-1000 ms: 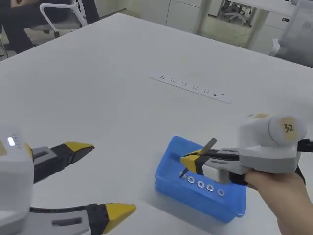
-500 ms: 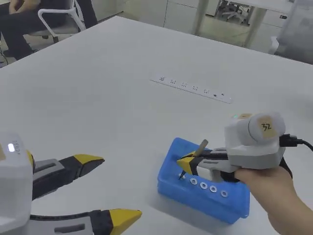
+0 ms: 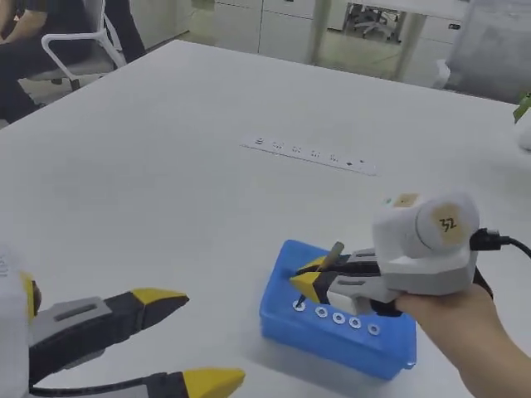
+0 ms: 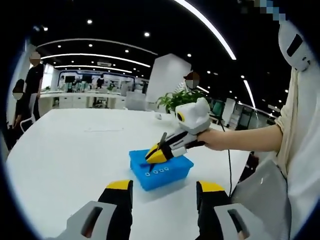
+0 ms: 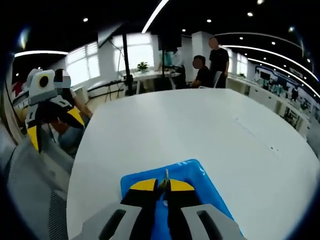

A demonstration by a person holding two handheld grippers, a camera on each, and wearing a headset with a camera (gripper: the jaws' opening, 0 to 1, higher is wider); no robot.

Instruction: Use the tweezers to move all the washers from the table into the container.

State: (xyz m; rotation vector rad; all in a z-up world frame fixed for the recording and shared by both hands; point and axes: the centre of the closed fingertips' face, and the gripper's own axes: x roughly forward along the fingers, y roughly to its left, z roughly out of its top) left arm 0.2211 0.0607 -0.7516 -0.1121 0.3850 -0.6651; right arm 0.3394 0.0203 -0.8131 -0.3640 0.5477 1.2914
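The white desk (image 3: 158, 174) spreads across most of the head view, plain and matte. A blue container (image 3: 323, 344) sits flat on it at lower right of centre, well in from the desk's edges. Higher in the frame, near the upper middle, a long pale socket strip (image 3: 309, 154) slants across the top. In the left gripper view the container (image 4: 160, 181) rests mid-frame on the desk (image 4: 65, 150).

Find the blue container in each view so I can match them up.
Head view: container lower centre-right, beneath the right gripper.
Left gripper view: container at centre, just beyond that view's own jaws.
Right gripper view: container at bottom centre, partly behind the jaws.
Shared landmark: the right gripper, shut on the tweezers, above the container.
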